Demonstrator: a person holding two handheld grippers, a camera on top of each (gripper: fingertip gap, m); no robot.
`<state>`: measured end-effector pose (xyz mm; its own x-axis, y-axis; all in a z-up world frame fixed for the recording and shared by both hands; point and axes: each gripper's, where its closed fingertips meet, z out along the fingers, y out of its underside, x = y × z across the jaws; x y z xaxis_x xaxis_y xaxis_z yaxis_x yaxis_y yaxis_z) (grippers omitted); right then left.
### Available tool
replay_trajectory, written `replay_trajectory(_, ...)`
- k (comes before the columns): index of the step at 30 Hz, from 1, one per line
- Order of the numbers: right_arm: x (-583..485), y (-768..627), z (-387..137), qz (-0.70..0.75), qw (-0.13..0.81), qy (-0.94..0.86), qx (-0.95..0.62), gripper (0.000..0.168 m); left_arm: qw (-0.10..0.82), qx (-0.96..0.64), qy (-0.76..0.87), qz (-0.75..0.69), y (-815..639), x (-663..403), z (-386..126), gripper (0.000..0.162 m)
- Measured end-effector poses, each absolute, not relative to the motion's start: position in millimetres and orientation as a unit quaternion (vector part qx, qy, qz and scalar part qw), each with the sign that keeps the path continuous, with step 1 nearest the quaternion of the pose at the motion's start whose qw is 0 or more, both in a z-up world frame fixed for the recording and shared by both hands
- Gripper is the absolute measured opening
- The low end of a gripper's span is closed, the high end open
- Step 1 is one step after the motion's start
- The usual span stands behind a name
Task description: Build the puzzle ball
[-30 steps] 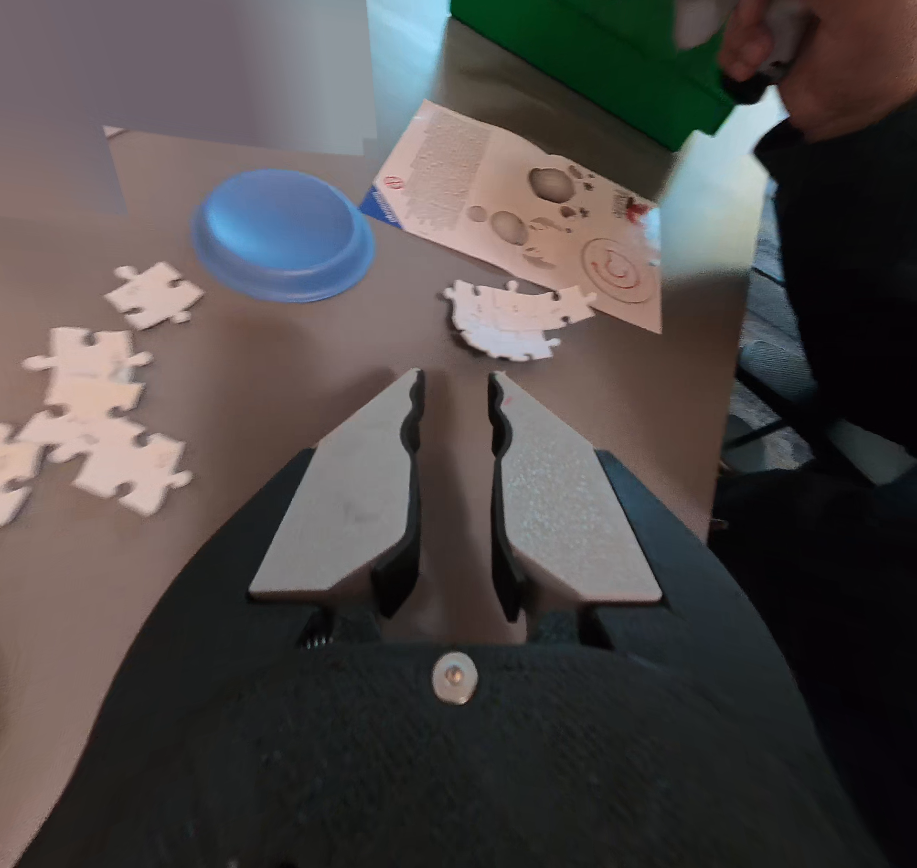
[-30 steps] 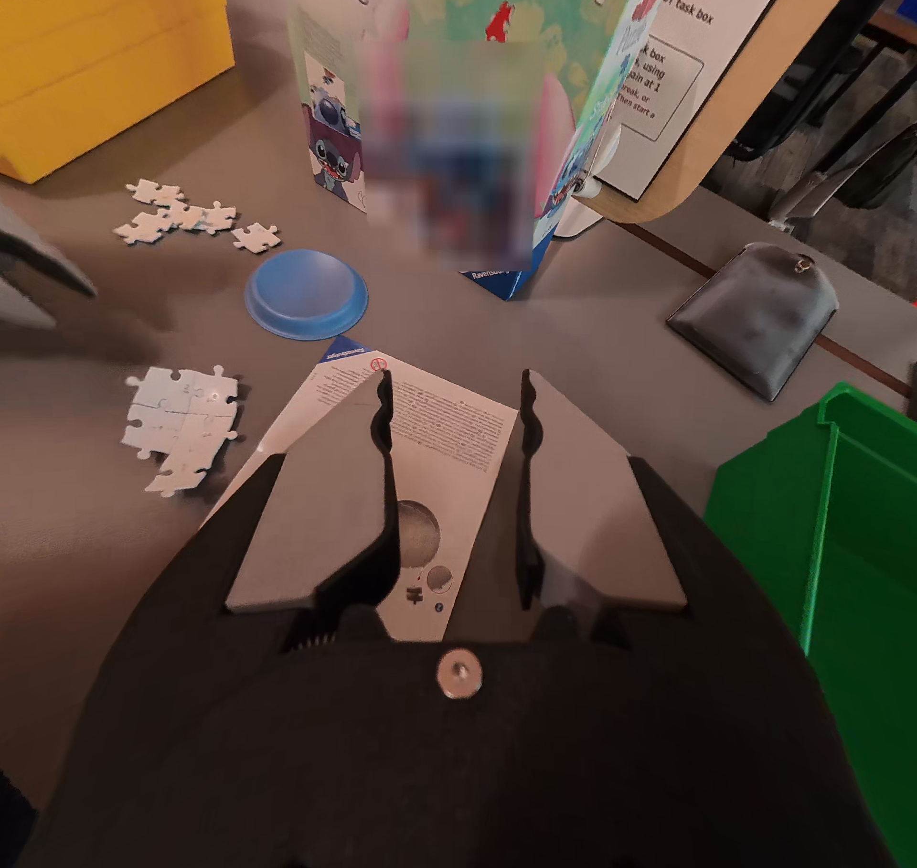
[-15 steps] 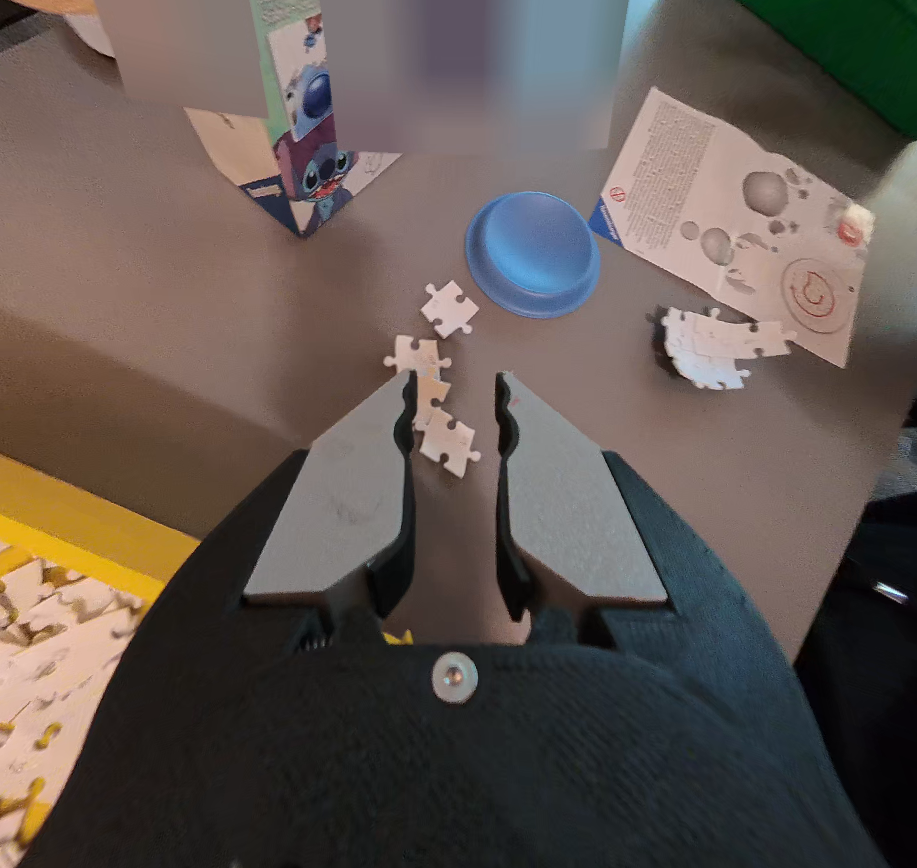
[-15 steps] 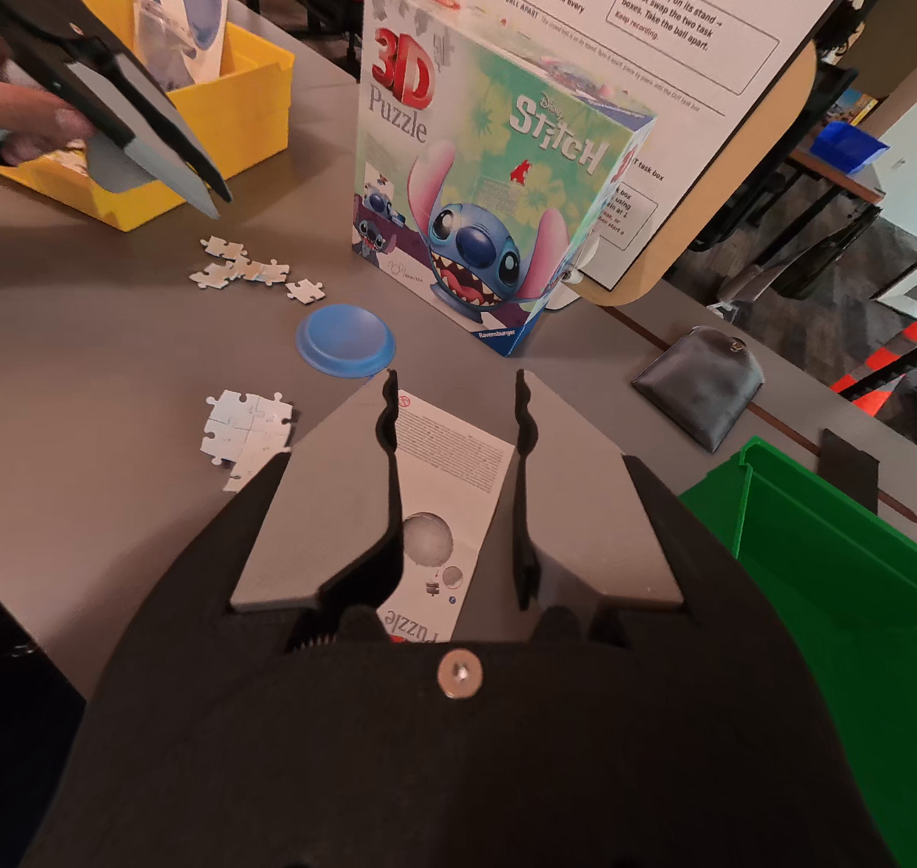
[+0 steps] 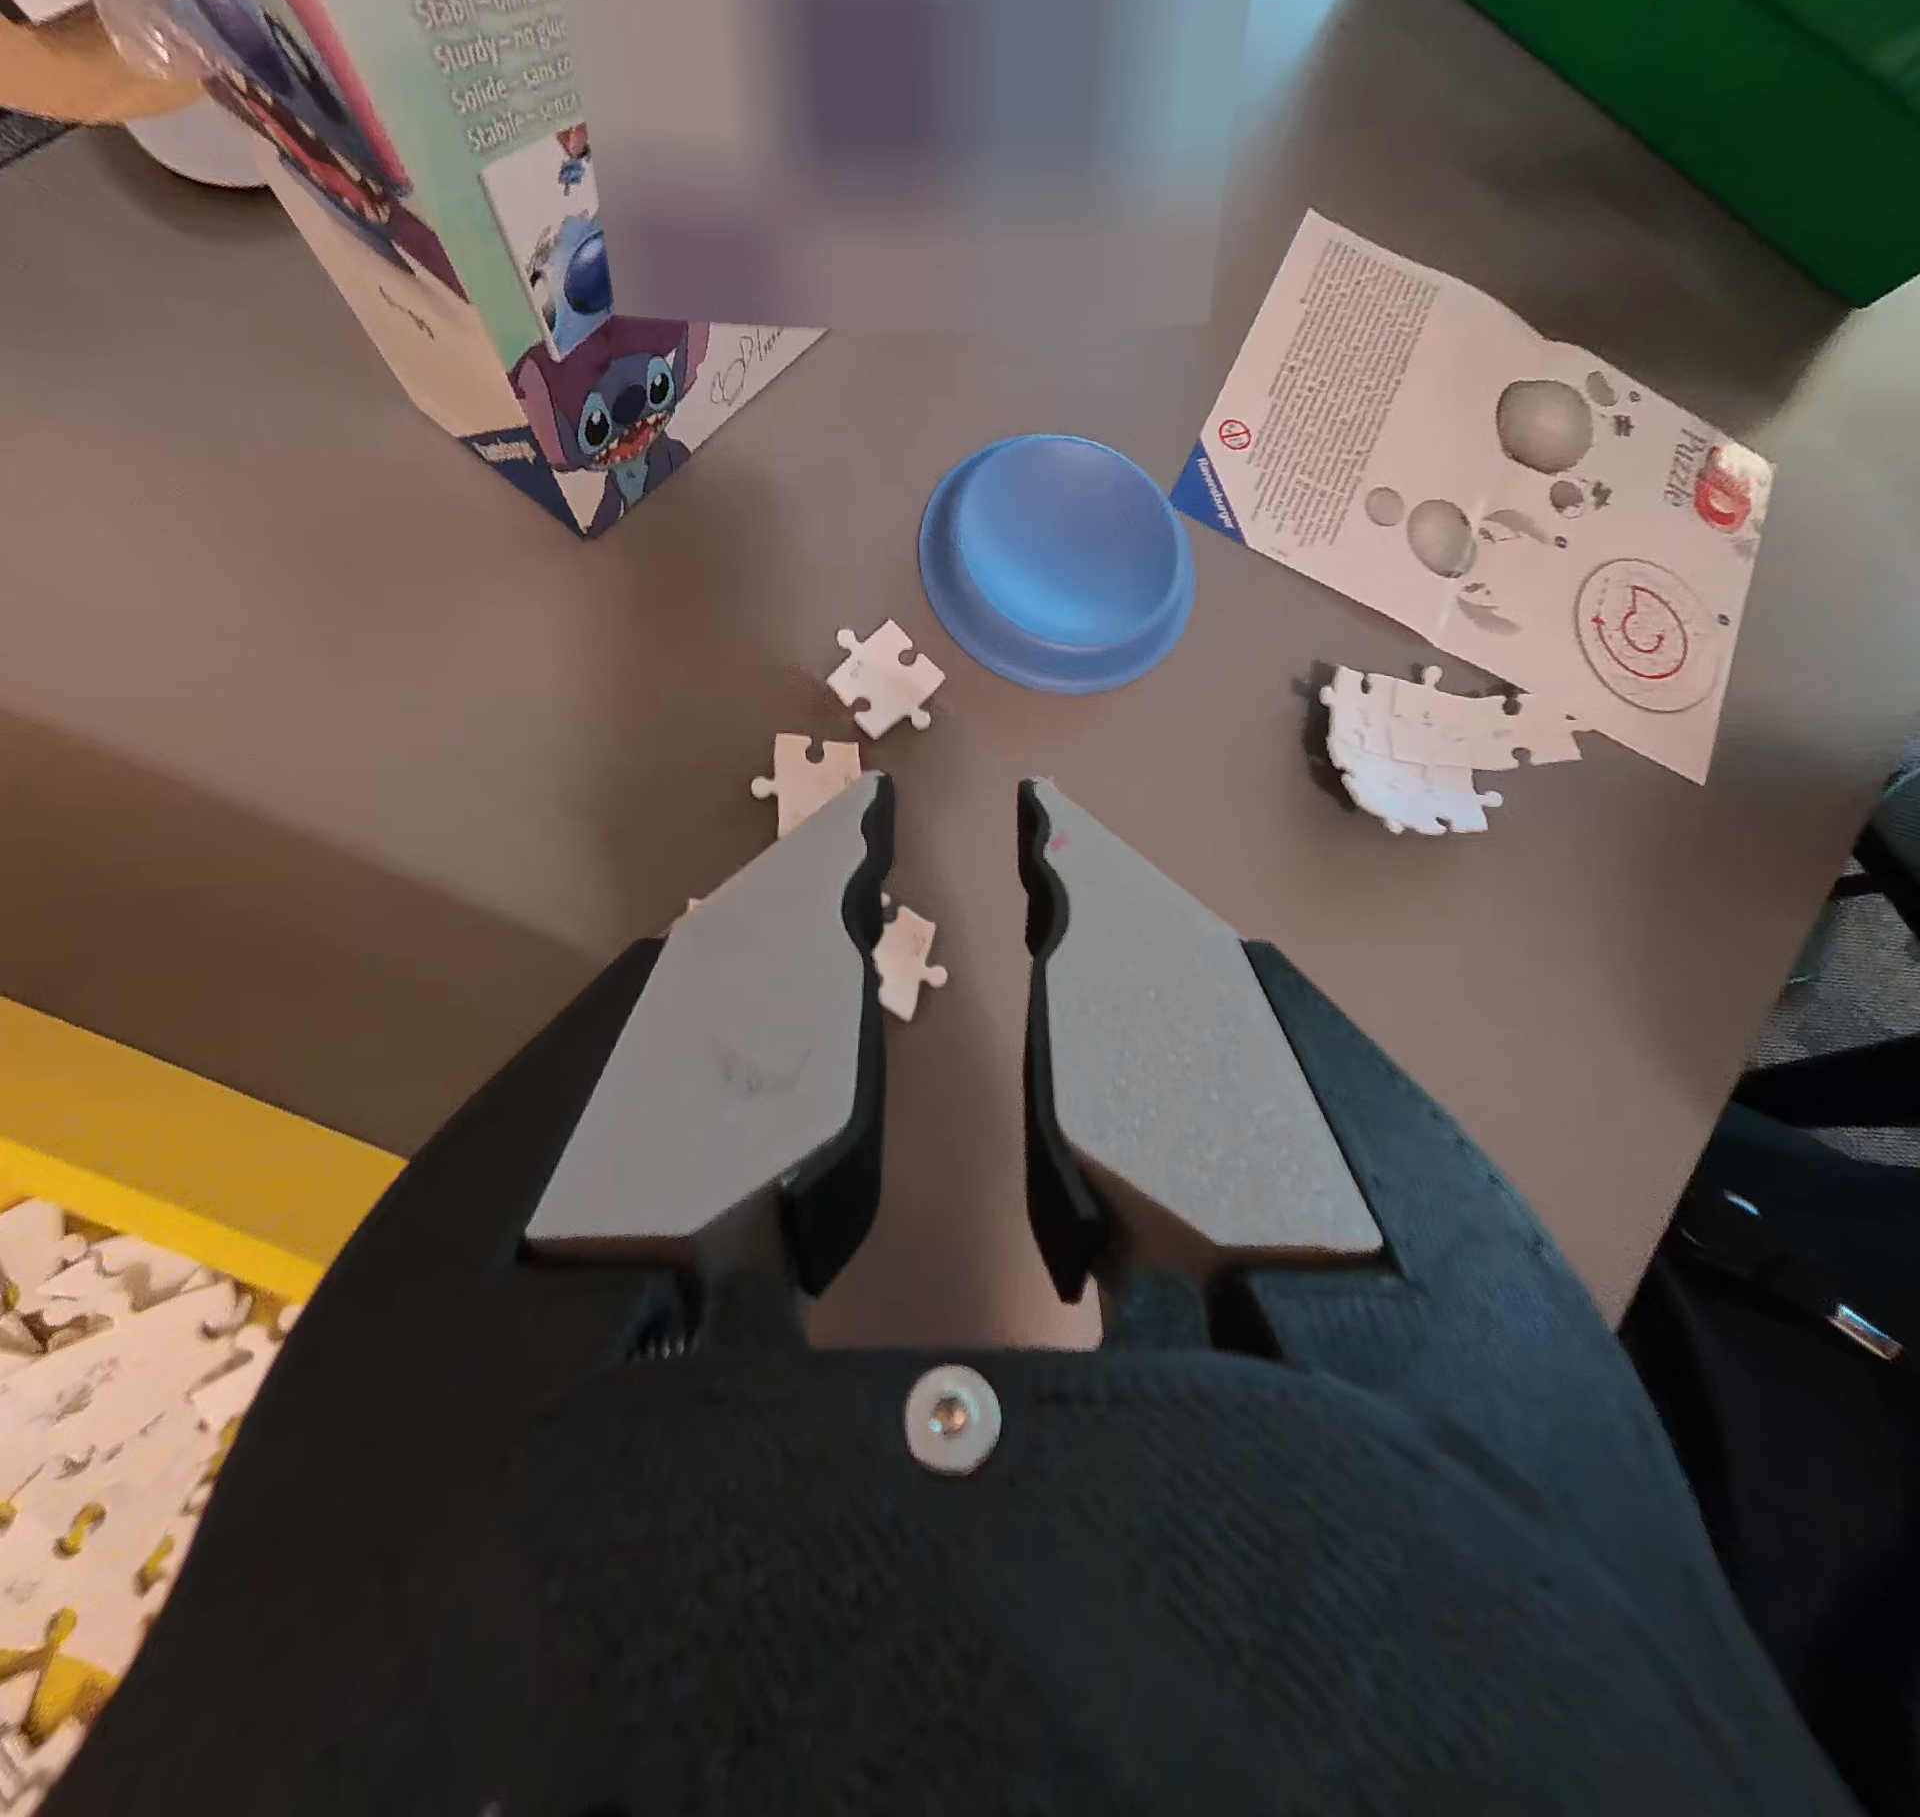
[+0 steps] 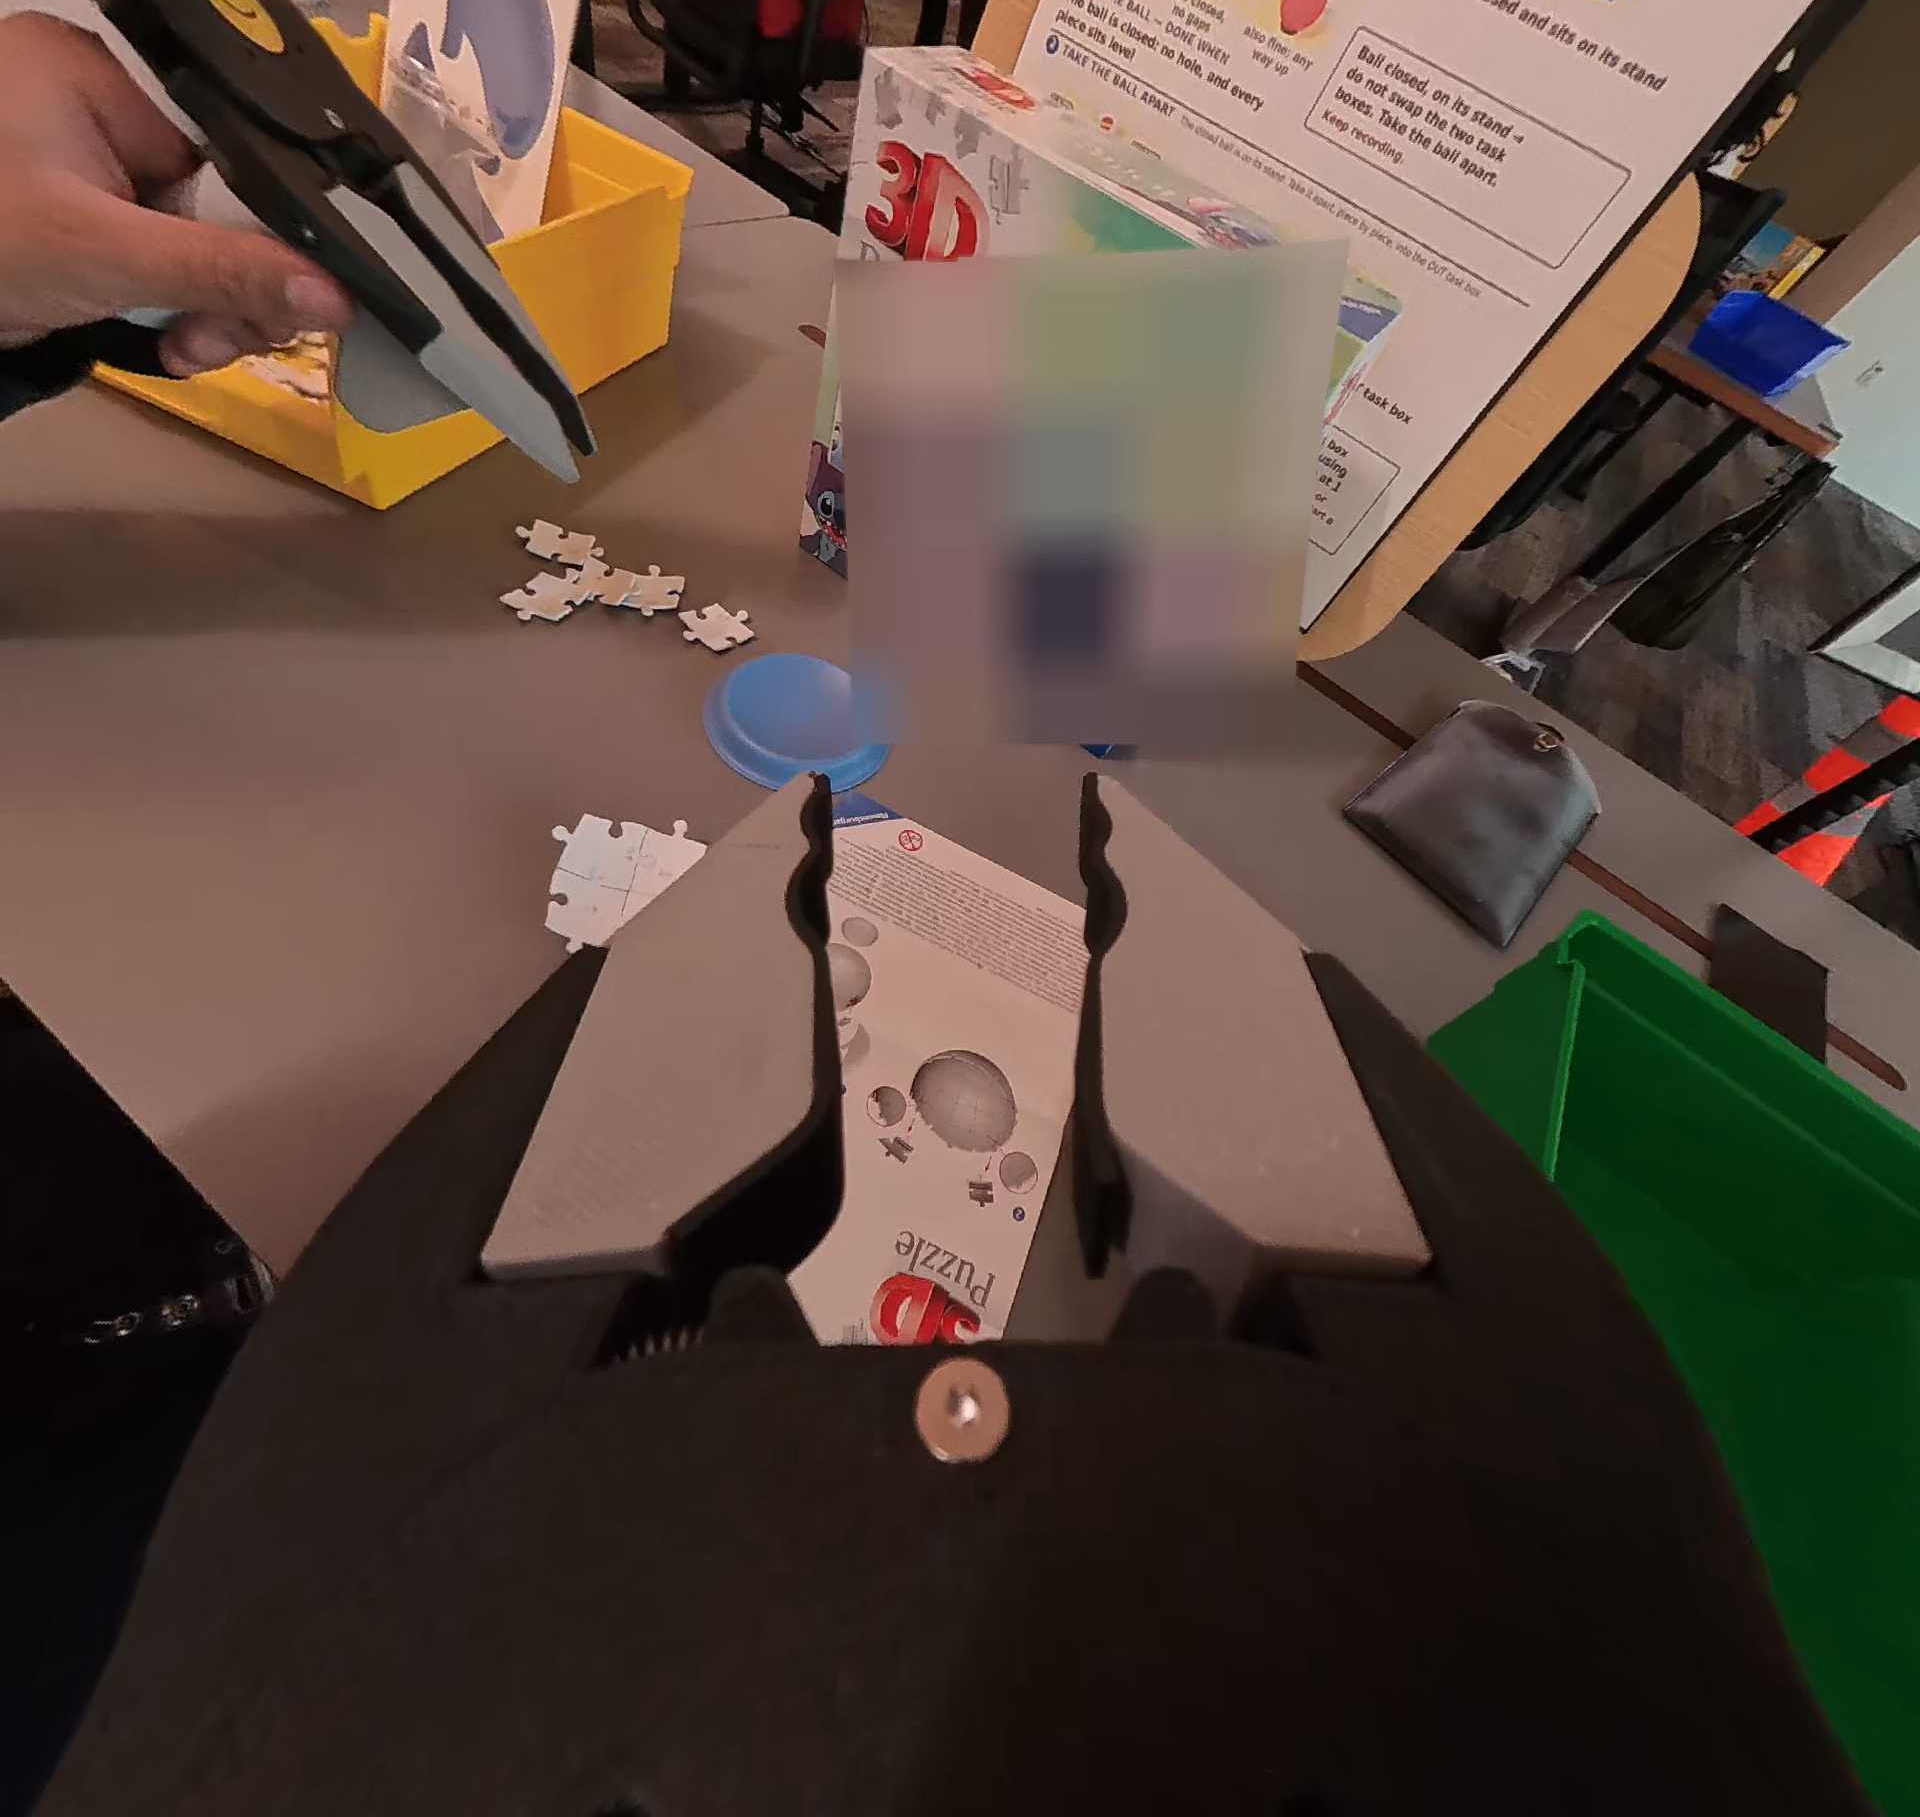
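We hold our left gripper spread and empty above the loose puzzle pieces at frame centre, just below the blue stand. Our right gripper is parted too, over the instruction leaflet. The curved joined section lies at centre right, touching the leaflet's edge.

Loose puzzle pieces partly under left fingers, perhaps three, yellow bin cut off by edge
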<state>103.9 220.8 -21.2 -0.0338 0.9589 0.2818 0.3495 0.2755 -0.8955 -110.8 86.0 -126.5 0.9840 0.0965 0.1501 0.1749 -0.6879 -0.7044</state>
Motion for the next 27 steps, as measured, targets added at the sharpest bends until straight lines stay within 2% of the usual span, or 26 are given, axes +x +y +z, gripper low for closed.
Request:
replay_trajectory(11, 107.1, 233.3, -25.6, 0.321, 0.472, -0.634, -0.522, 0.045, 0.367, -0.928, -0.041, -0.042, 131.3, -113.7, -129.6, 0.022)
replay_trajectory(19, 108.0, 233.9, -26.9, 0.319, 0.472, -0.634, -0.524, 0.044, 0.271, -0.961, -0.019, -0.049, 146.8, -109.2, -182.6, 0.029)
replay_trajectory(27, 113.3, 230.3, -20.1, 0.319, 0.481, -0.632, -0.518, 0.045, 0.232, -0.969, -0.064, -0.054, 143.3, -118.7, -204.5, 0.025)
